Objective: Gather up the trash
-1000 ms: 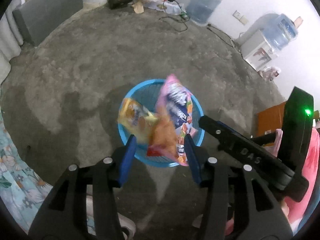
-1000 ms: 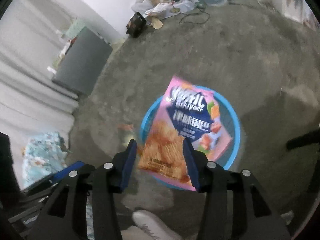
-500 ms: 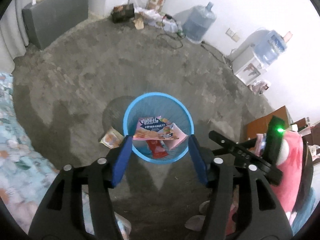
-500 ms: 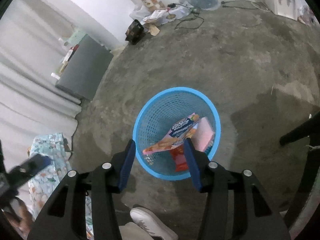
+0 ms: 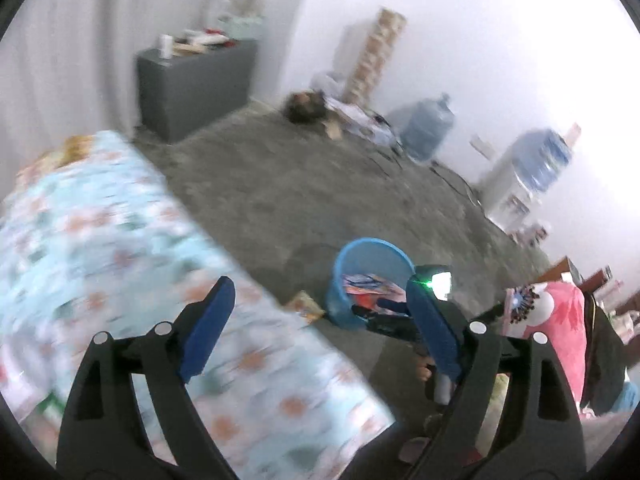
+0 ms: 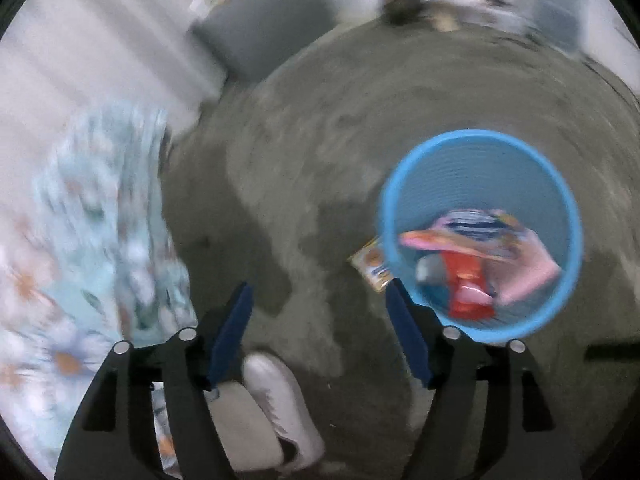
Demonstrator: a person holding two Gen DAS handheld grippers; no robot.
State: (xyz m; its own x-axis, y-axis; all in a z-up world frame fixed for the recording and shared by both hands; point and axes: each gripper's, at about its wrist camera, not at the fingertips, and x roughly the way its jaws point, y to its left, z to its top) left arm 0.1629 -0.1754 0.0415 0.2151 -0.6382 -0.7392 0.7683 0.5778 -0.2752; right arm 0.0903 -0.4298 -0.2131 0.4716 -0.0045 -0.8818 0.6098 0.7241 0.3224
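Nearest in the left wrist view, the left claw (image 5: pixel 320 312) is seen spread wide with nothing between its blue fingers (image 5: pixel 208 328); its jaws have just been opening. Beneath its left finger a floral bedspread (image 5: pixel 100 232) is shown, much blurred. In the right wrist view, the right claw (image 6: pixel 318 336) is likewise held apart and empty, its jaws having just been opening too, and a white shoe (image 6: pixel 280 408) is visible on the floor just below it. Beyond the claws, a blue mesh basket (image 6: pixel 480 140) stands upright on the grey concrete floor (image 6: pixel 320 140). Inside it a pink snack bag (image 6: pixel 480 236) is laid across the top of a red wrapper (image 6: pixel 468 284); other contents are too blurred to be told. A yellow snack packet (image 6: pixel 372 264) lies flat on the floor outside the basket, touching or just beside its wall on the side toward the bed. Farther off, a grey cabinet (image 5: pixel 192 84) is set against the curtained wall, and two water jugs (image 5: pixel 428 128) are seen near the white wall, one on the floor and one mounted on a dispenser.
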